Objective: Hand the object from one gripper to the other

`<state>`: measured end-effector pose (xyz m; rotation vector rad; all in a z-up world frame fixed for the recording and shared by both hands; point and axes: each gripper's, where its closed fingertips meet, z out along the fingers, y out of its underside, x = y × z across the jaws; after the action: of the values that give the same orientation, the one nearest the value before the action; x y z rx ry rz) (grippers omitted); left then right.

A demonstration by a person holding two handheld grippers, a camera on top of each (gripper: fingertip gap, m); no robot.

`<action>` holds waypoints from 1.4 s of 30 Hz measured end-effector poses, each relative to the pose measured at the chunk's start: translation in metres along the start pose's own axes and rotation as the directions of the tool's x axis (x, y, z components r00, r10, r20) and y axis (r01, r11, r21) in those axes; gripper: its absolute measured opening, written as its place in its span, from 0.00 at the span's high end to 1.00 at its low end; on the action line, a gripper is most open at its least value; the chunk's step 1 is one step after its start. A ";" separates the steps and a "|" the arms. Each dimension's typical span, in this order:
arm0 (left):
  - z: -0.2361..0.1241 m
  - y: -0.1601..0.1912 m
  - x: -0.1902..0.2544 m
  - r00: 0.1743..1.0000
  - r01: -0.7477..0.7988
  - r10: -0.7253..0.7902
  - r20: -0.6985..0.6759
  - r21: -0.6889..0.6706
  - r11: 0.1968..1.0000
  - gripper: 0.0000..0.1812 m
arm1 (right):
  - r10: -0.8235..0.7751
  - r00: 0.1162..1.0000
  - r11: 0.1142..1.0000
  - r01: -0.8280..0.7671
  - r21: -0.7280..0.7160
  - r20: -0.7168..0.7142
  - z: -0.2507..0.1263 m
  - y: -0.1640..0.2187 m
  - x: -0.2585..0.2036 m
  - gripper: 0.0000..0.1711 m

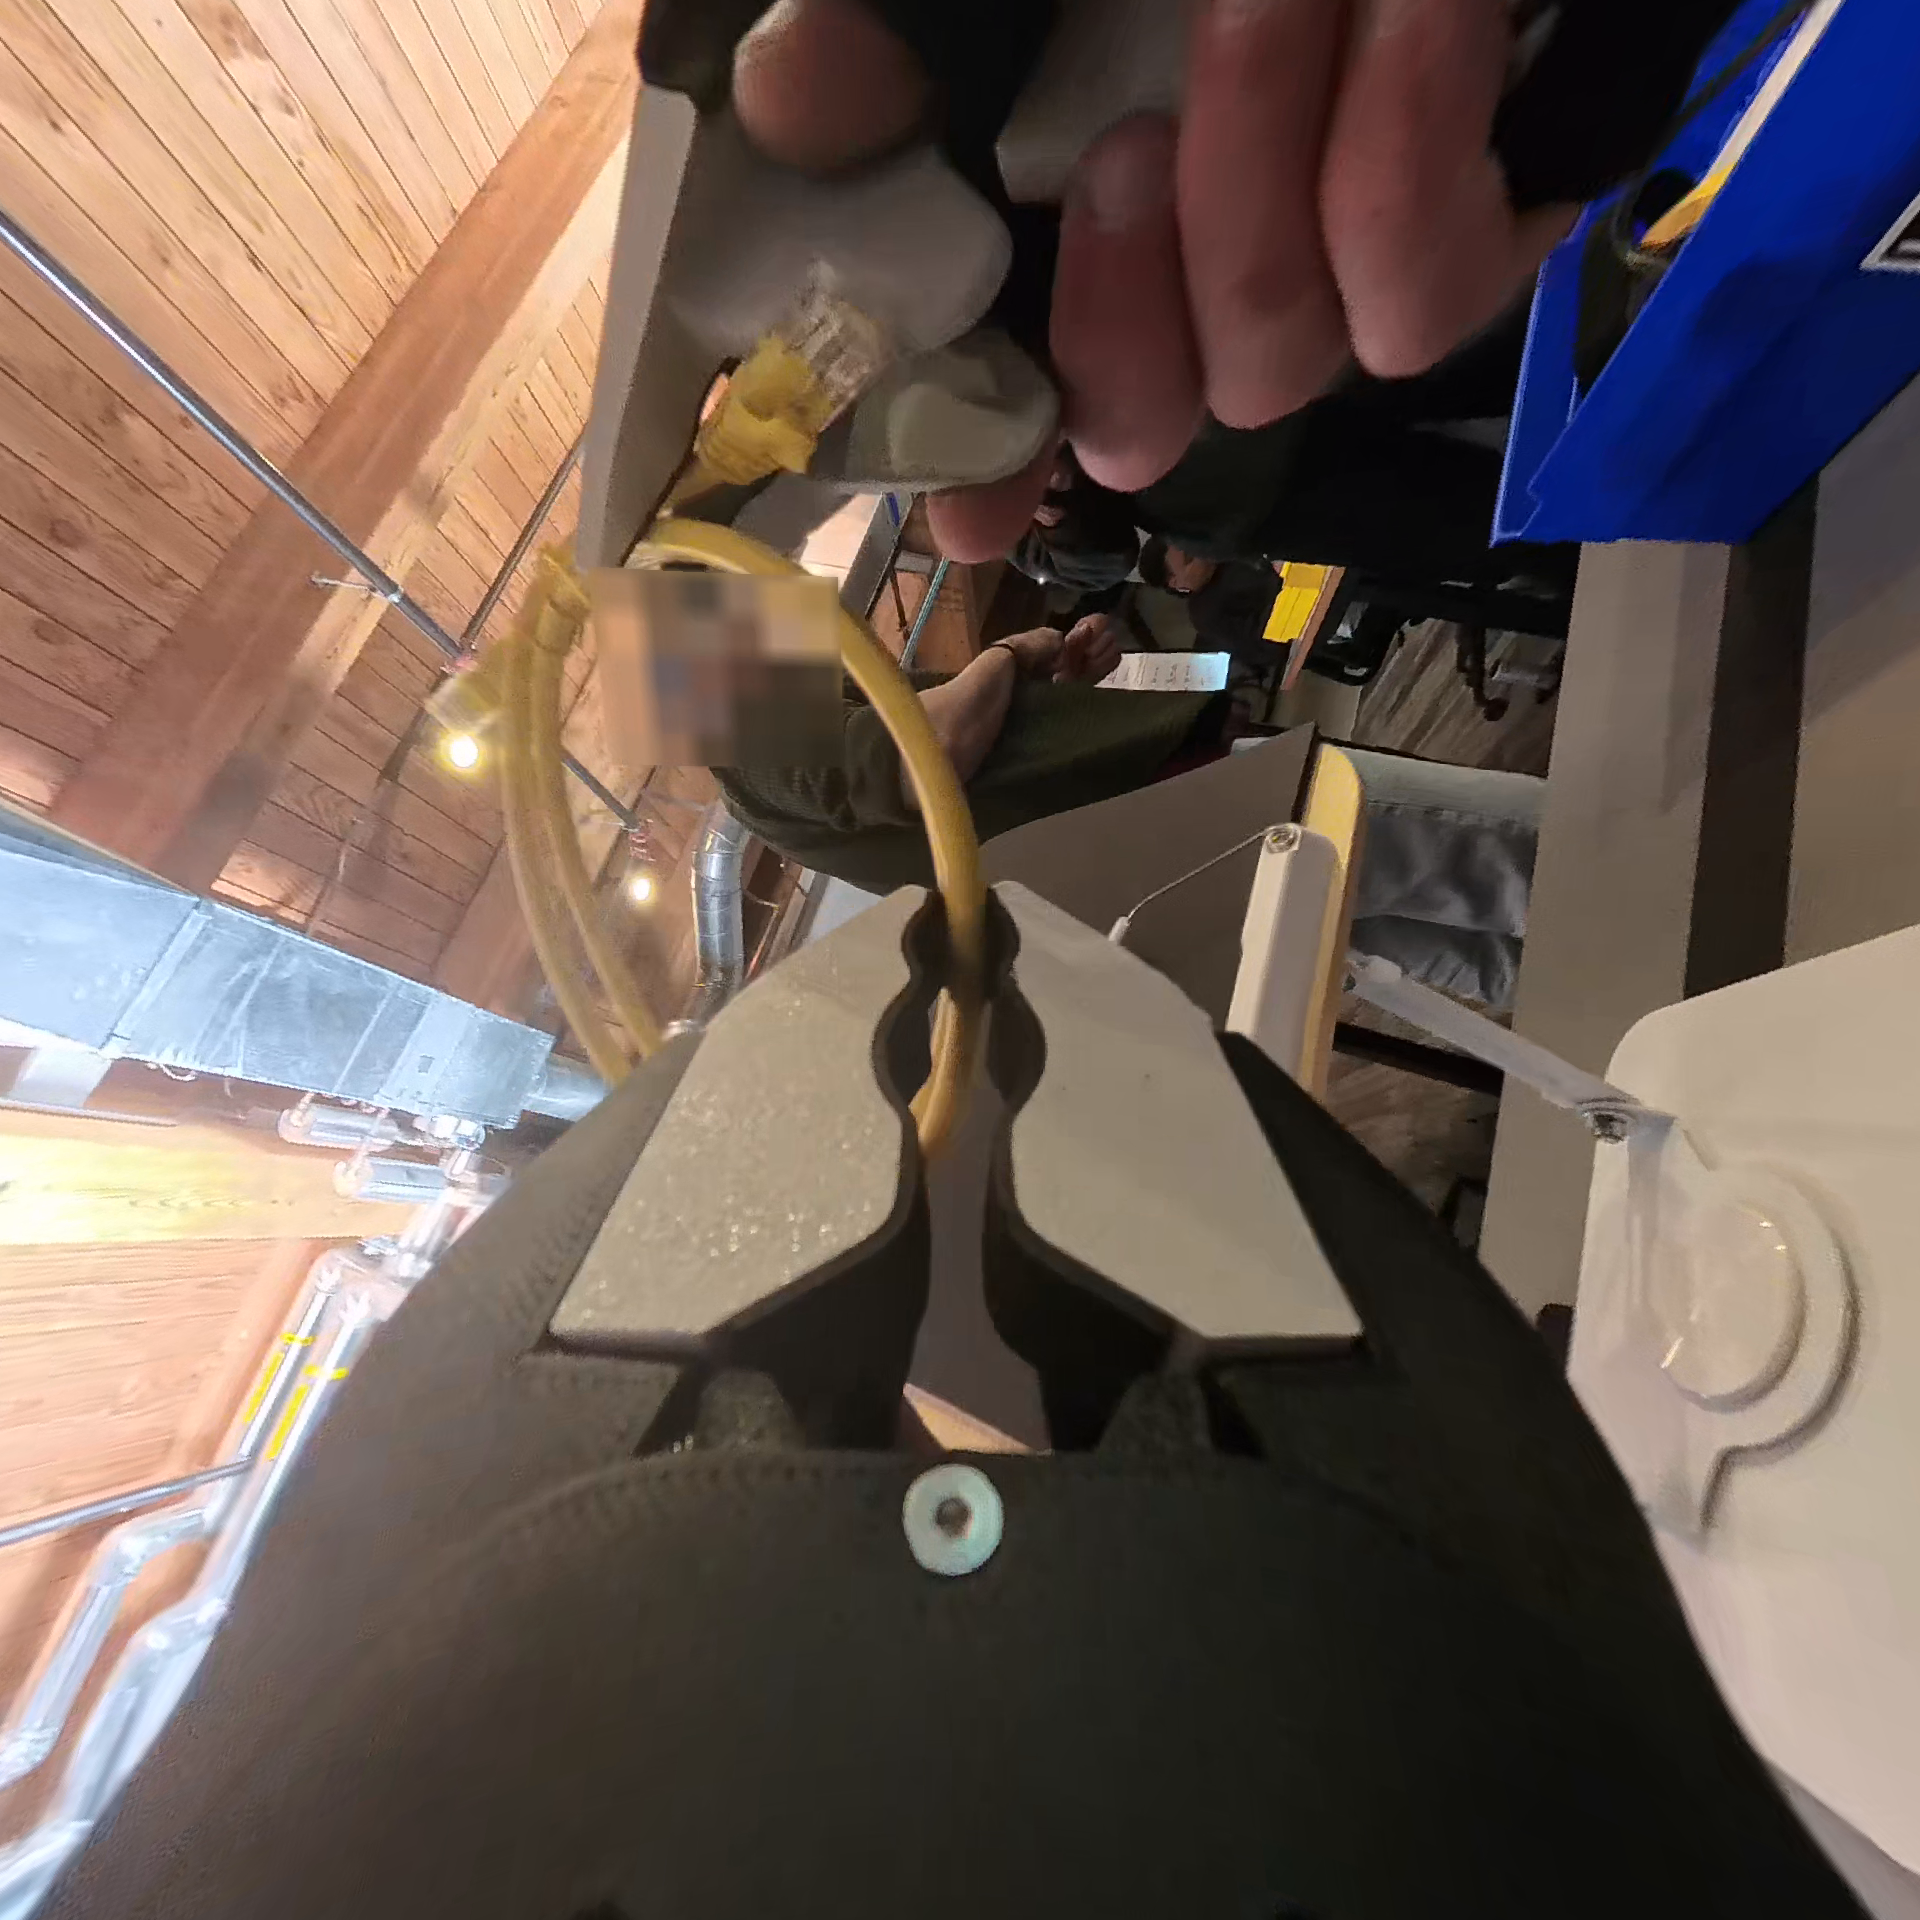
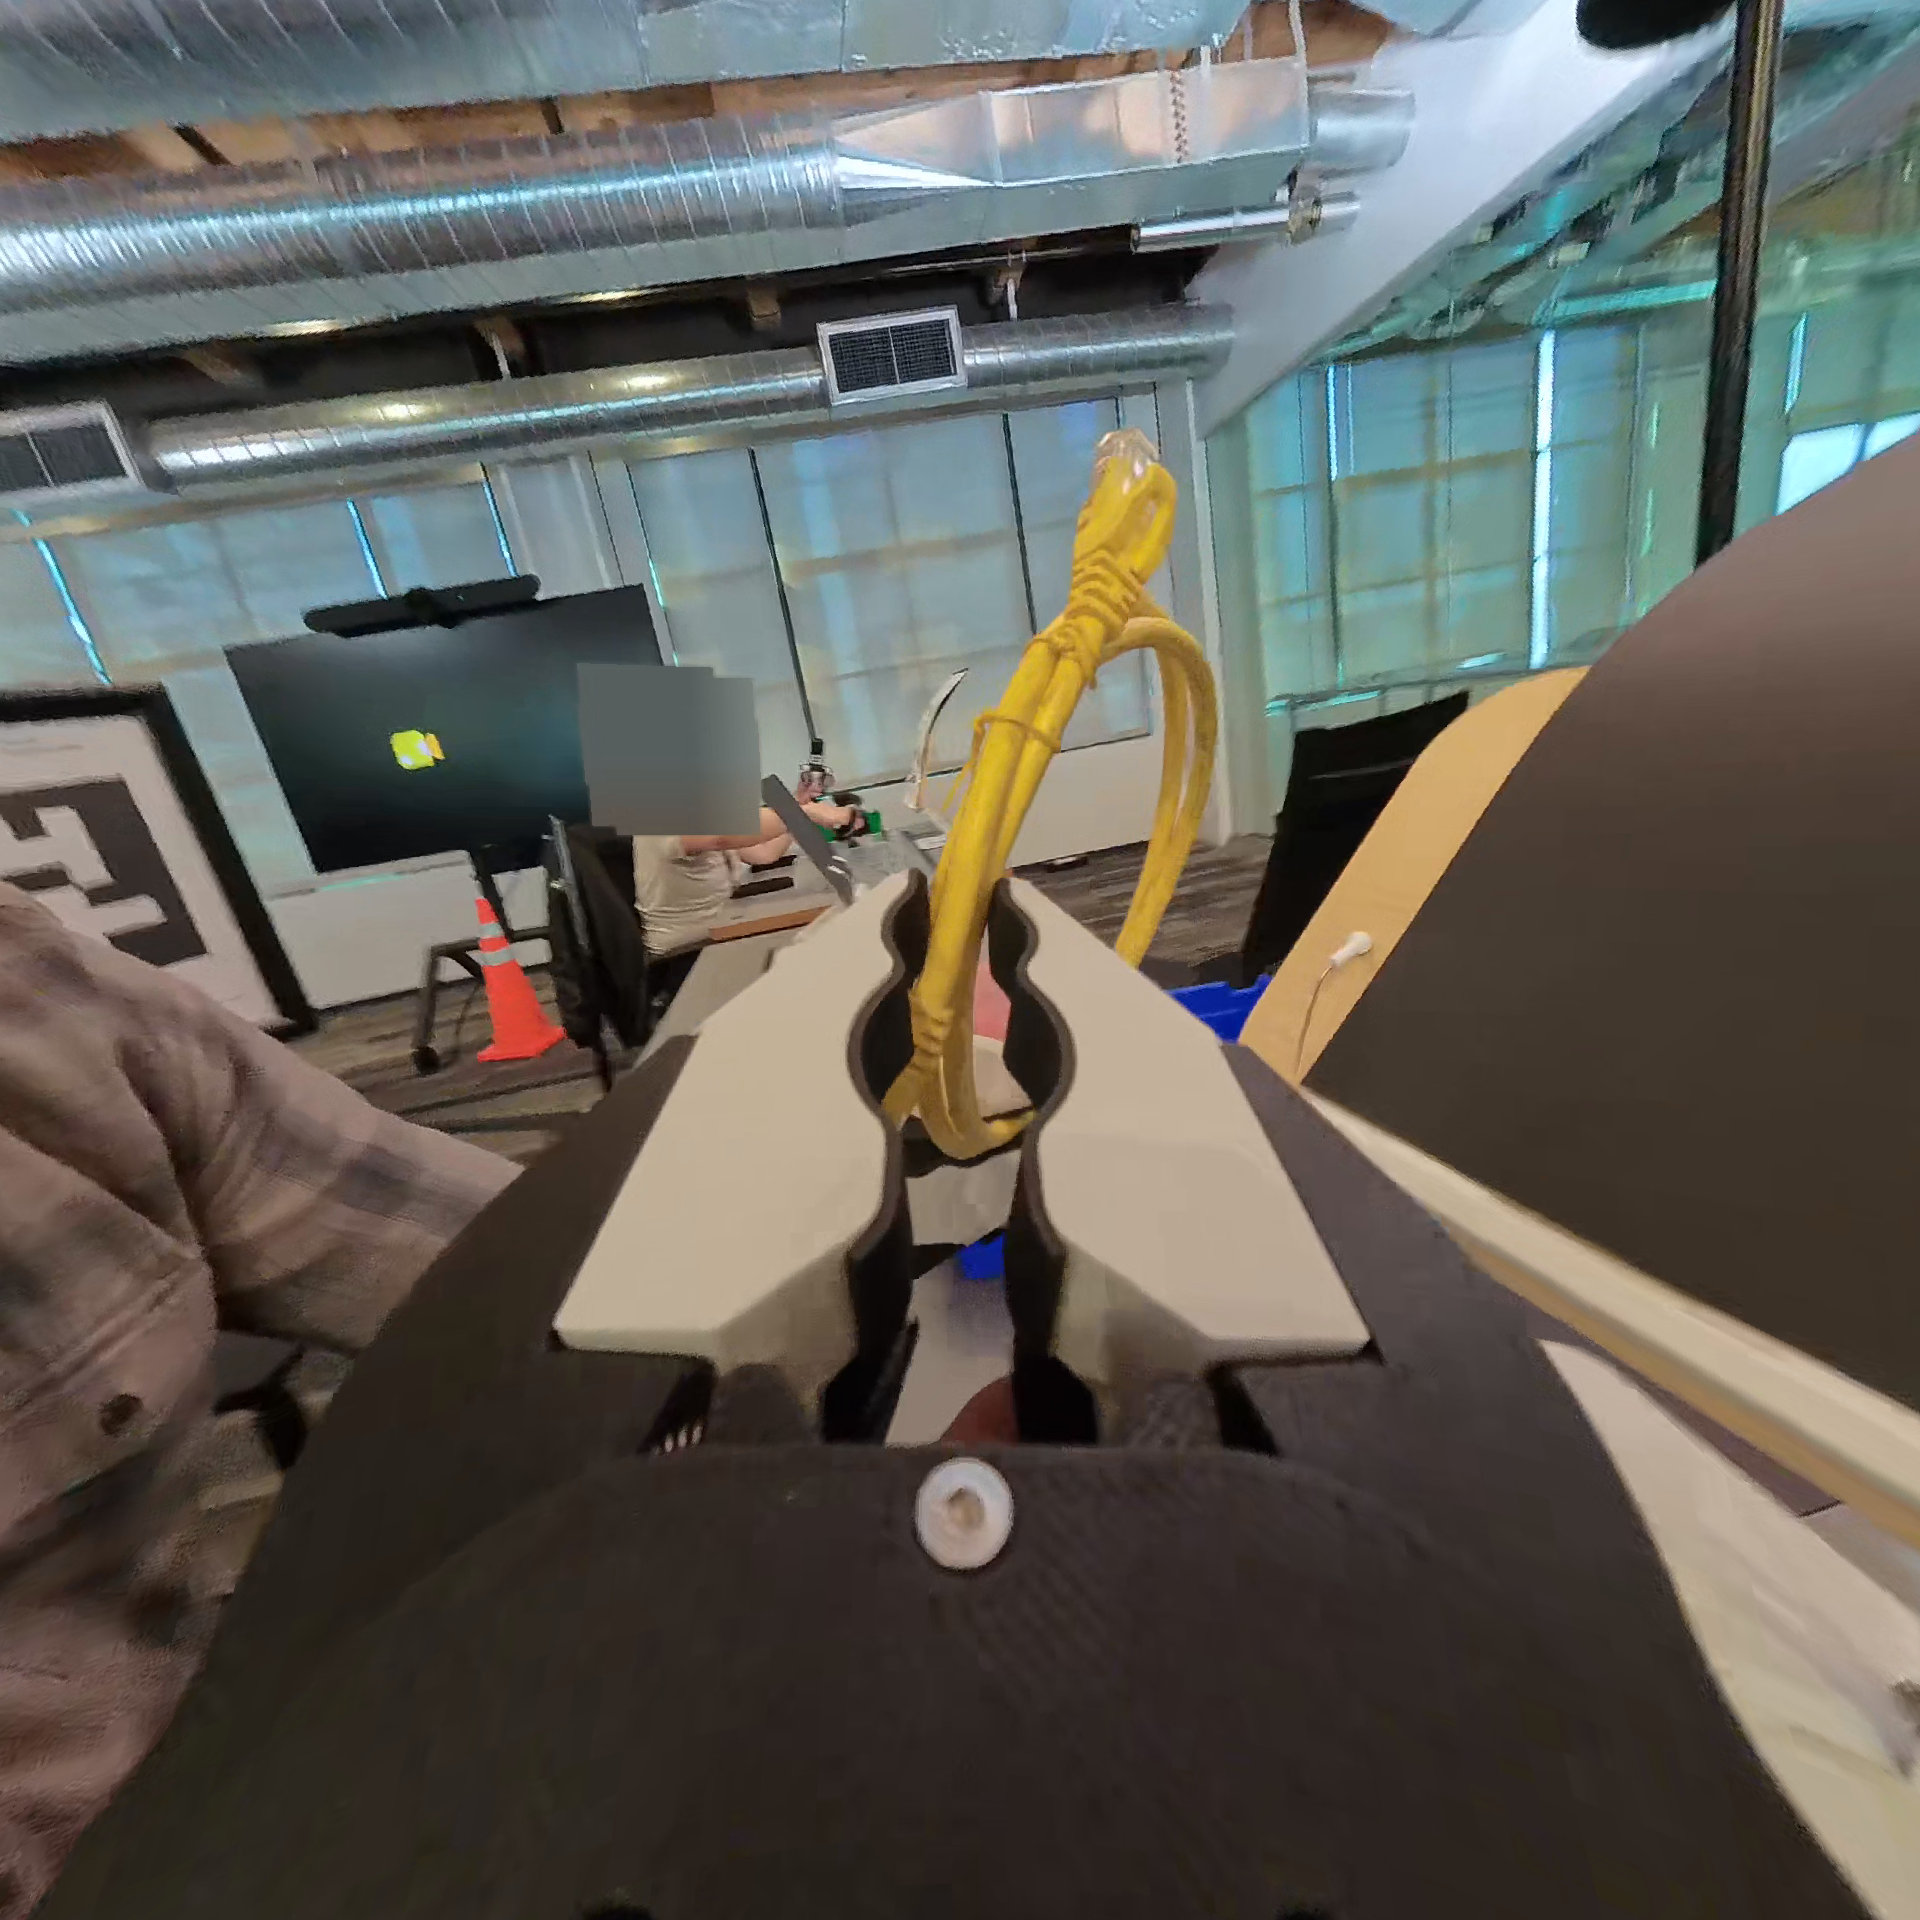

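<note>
The object is a coiled yellow network cable [image 1: 925,748] with clear plugs. In the left wrist view my left gripper [image 1: 961,914] is shut on one strand of the cable loop at its fingertips. Farther off at the top, the right gripper's grey fingers [image 1: 935,426] close around a plug end of the same cable, with a person's hand [image 1: 1247,239] behind them. In the right wrist view my right gripper [image 2: 956,914] is shut on the cable bundle [image 2: 1049,727] near a strain relief. The other plug [image 2: 1127,468] points up above the jaws. The left gripper is not seen there.
A blue bin [image 1: 1714,312] is at the upper right and a white fixture [image 1: 1766,1351] at the right. In the right wrist view a dark curved panel [image 2: 1662,935] stands close on the right, a plaid sleeve [image 2: 156,1195] on the left, an orange cone [image 2: 509,987] and a dark screen [image 2: 447,727] far back. Some 8 cm of space lies between my two pairs of fingers.
</note>
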<state>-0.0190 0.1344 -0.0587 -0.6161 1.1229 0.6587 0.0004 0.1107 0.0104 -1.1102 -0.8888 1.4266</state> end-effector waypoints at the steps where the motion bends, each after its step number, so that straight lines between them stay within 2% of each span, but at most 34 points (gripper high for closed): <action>1: -0.001 0.000 0.000 1.000 0.026 -0.025 -0.008 0.010 1.000 0.96 | -0.021 1.000 1.000 0.021 0.004 -0.014 0.002 0.000 0.001 0.95; 4: -0.007 -0.005 -0.008 0.978 0.202 -0.197 -0.074 0.076 0.976 0.81 | -0.105 0.989 0.993 0.110 0.046 -0.100 -0.001 -0.009 0.010 0.96; 6: -0.012 -0.005 -0.025 0.913 0.403 -0.391 -0.115 0.105 0.909 0.78 | -0.190 0.964 0.979 0.199 0.033 -0.188 -0.006 -0.014 0.018 0.96; 8: -0.015 -0.006 -0.048 0.784 0.619 -0.602 -0.151 0.123 0.775 0.79 | -0.358 0.895 0.929 0.369 -0.009 -0.266 -0.007 -0.017 0.019 0.96; 11: -0.016 -0.007 -0.075 0.493 0.870 -0.839 -0.229 0.102 0.483 0.78 | -0.522 0.796 0.843 0.535 -0.047 -0.306 0.002 -0.014 0.014 0.96; 13: -0.018 -0.011 -0.088 0.313 0.950 -0.905 -0.288 0.091 0.299 0.76 | -0.619 0.720 0.770 0.636 -0.058 -0.313 0.010 -0.007 0.010 0.96; 16: -0.018 -0.010 -0.093 0.091 0.996 -0.932 -0.351 0.032 0.085 0.74 | -0.700 0.653 0.696 0.714 -0.073 -0.290 0.027 0.012 0.004 0.96; 18: -0.018 -0.012 -0.094 -0.010 1.000 -0.922 -0.388 0.019 -0.019 0.74 | -0.746 0.607 0.652 0.750 -0.111 -0.275 0.039 0.027 0.004 0.96; 19: -0.018 -0.014 -0.093 -0.029 0.999 -0.912 -0.408 0.011 -0.037 0.74 | -0.766 0.585 0.630 0.765 -0.132 -0.265 0.044 0.035 0.004 0.96; 21: -0.018 -0.016 -0.090 -0.032 0.999 -0.909 -0.416 0.006 -0.039 0.75 | -0.781 0.569 0.613 0.777 -0.143 -0.257 0.052 0.046 0.004 0.96; 24: -0.018 -0.015 -0.089 0.013 1.000 -0.917 -0.398 0.030 0.001 0.87 | -0.763 0.590 0.632 0.766 -0.115 -0.263 0.057 0.053 0.003 0.96; 28: -0.018 -0.015 -0.086 0.061 0.998 -0.920 -0.387 0.037 0.051 0.91 | -0.753 0.604 0.647 0.753 -0.121 -0.262 0.060 0.057 0.005 0.96; 30: -0.017 -0.018 -0.080 0.125 0.992 -0.921 -0.369 0.031 0.122 0.92 | -0.744 0.629 0.664 0.732 -0.151 -0.223 0.061 0.064 0.006 0.95; 32: -0.017 -0.015 -0.082 0.199 0.980 -0.926 -0.322 0.064 0.188 0.92 | -0.758 0.628 0.652 0.736 -0.179 -0.177 0.058 0.067 0.005 0.86; 36: -0.017 -0.009 -0.083 0.367 0.930 -0.901 -0.230 0.078 0.359 0.93 | -0.752 0.646 0.657 0.719 -0.228 -0.132 0.044 0.059 0.005 0.79; 39: -0.017 -0.012 -0.073 0.548 0.833 -0.808 -0.214 0.058 0.550 0.93 | -0.685 0.710 0.728 0.668 -0.153 -0.162 0.032 0.032 -0.004 0.79; 41: -0.022 -0.025 -0.061 0.675 0.726 -0.684 -0.277 0.085 0.682 0.92 | -0.583 0.805 0.812 0.580 -0.062 -0.107 0.027 0.019 -0.019 0.79; 42: -0.026 -0.032 -0.058 0.716 0.683 -0.630 -0.302 0.117 0.721 0.92 | -0.534 0.844 0.846 0.532 -0.048 -0.050 0.025 0.020 -0.026 0.78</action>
<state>-0.0275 0.0844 -0.0079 -0.8601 1.0776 -0.1782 -0.0294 0.0832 0.0033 -0.8316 -1.0772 0.9109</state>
